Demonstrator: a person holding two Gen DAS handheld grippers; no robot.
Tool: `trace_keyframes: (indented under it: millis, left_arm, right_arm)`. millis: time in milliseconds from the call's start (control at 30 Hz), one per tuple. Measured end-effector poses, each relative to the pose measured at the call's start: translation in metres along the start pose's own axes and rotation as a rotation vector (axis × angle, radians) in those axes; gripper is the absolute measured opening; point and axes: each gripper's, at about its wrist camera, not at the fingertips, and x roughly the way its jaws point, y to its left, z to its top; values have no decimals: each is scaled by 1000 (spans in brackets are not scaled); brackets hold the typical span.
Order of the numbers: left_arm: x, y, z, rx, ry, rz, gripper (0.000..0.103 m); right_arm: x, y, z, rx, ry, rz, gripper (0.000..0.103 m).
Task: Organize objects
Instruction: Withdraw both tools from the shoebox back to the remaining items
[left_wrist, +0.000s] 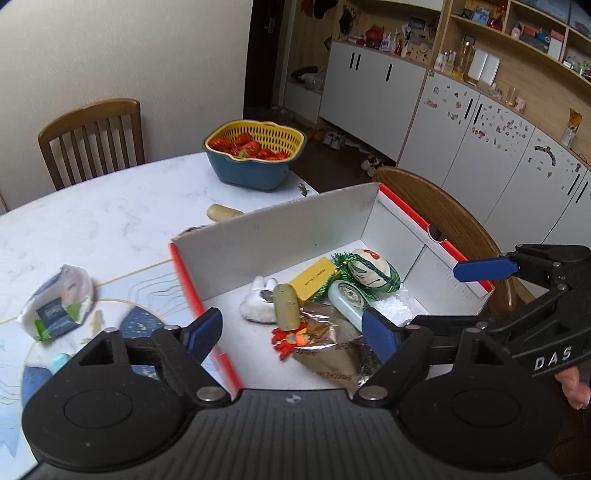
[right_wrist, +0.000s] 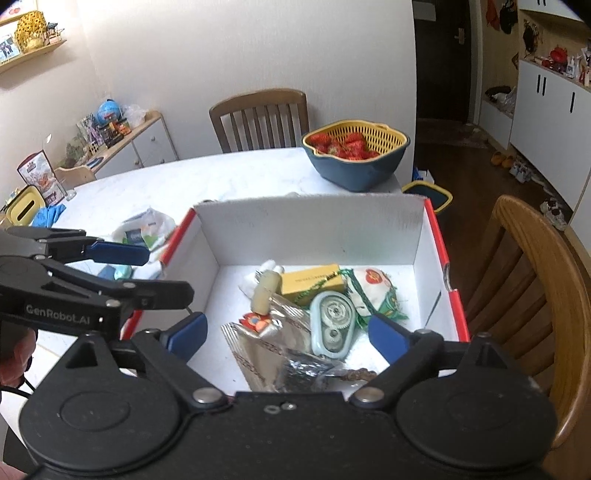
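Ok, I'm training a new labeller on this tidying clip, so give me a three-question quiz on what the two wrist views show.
1. True or false: the left hand-held gripper holds the yellow box.
2. Where are the strawberries? A) in the red-edged box B) in the yellow colander C) on a chair
3. Fill in: the white tissue pack lies ___ the red-edged box.

Key
1. False: both hand-held grippers, the right too, are open and empty above the box.
2. B: the yellow colander sits in a blue bowl at the far table edge.
3. Outside, on the table.
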Motion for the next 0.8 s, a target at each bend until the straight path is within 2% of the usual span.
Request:
trace_keyframes:
  millis: [300, 367, 433, 467, 800]
  left_arm:
    - [-29, 32, -12, 11, -14, -14, 85]
    - [-34, 41, -15, 5, -14, -14, 88]
    - [-39, 50, -19, 5, -19, -17, 98]
    - [-41, 56, -20, 3, -23, -19, 100]
    - [-55, 112, -30, -11, -49, 1, 103]
  right_arm:
    - [-5, 34, -1, 47, -47, -21, 99]
    - [-5, 44, -1, 46, -53, -30, 99]
    - [-4, 55, -1, 49, -56, -28, 99]
    - [-3, 61, -2, 50, -58, -28, 99]
    - [15, 116, -1, 50, -44, -26, 99]
